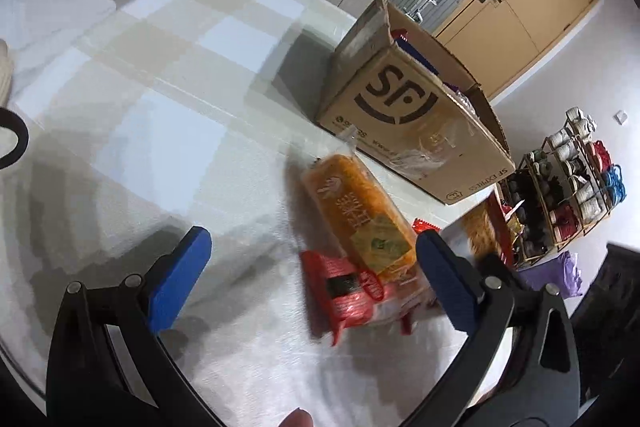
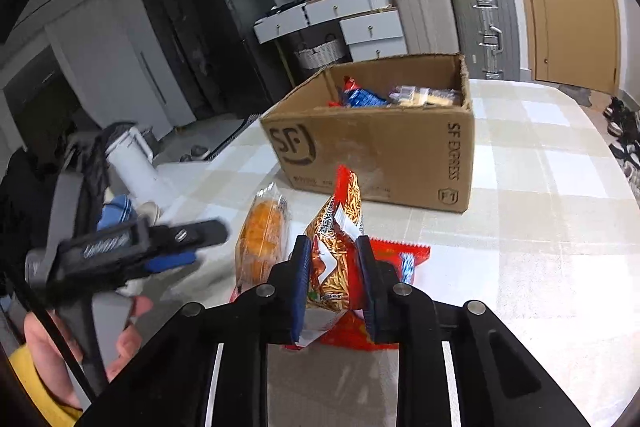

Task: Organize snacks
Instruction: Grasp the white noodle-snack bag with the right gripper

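Snacks beside one box (image 2: 372, 143)
Right gripper (image 2: 334, 267) clamps one noodle packet (image 2: 336, 247); left gripper (image 1: 312, 267) gapes empty over one orange packet (image 1: 360, 211) and one red packet (image 1: 344, 291).

You had open table (image 1: 152, 115) to the left of the snacks, nothing standing on it there. The box (image 2: 372, 147) stood ahead, top open, its far half already holding packets; its near wall blocked a level approach. The orange pack (image 1: 356, 211) and red pack (image 1: 344, 291) lay touching between your left gripper's (image 1: 312, 267) wide-set fingers. The noodle bag (image 2: 336, 251) filled the right gripper's (image 2: 334, 263) gap. To the right of the box the table lay bare.
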The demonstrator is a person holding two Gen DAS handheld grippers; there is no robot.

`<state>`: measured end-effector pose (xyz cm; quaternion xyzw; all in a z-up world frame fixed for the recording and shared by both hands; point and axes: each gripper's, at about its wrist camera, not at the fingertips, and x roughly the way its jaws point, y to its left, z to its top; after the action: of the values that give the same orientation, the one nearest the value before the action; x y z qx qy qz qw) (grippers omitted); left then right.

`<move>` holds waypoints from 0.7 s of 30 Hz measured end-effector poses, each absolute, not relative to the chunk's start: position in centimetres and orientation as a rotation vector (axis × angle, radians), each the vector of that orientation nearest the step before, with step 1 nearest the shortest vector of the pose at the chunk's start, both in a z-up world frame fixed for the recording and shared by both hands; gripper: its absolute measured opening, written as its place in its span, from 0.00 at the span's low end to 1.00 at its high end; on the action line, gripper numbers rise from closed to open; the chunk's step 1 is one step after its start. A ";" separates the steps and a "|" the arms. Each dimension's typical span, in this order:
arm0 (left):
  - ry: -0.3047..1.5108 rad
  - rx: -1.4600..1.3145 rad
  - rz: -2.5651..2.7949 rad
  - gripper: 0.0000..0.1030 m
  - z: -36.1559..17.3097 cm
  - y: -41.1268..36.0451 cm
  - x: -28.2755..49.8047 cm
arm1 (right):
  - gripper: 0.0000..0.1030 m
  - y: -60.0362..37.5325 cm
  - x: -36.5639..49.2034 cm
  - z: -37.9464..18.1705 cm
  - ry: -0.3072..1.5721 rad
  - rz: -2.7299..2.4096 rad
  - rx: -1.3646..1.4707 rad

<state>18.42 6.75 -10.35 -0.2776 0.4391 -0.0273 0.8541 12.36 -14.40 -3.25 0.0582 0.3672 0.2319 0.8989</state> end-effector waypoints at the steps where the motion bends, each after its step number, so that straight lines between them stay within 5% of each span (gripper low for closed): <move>1: 0.929 -0.591 -0.060 0.99 -10.5 6.5 18.7 | 0.22 -14.4 12.2 -3.2 0.757 0.485 0.110; 16: 0.978 -0.693 -0.041 0.98 -12.4 4.9 22.8 | 0.21 -14.8 11.5 -3.0 0.759 0.519 0.120; 21: 1.017 -0.530 -0.006 0.79 -12.1 3.3 23.4 | 0.21 -15.2 11.7 -3.2 0.764 0.519 0.138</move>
<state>23.42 3.25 -12.15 -0.2508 0.4810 -0.0026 0.8401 11.69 -15.16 -3.16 0.0664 0.3683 0.2504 0.8929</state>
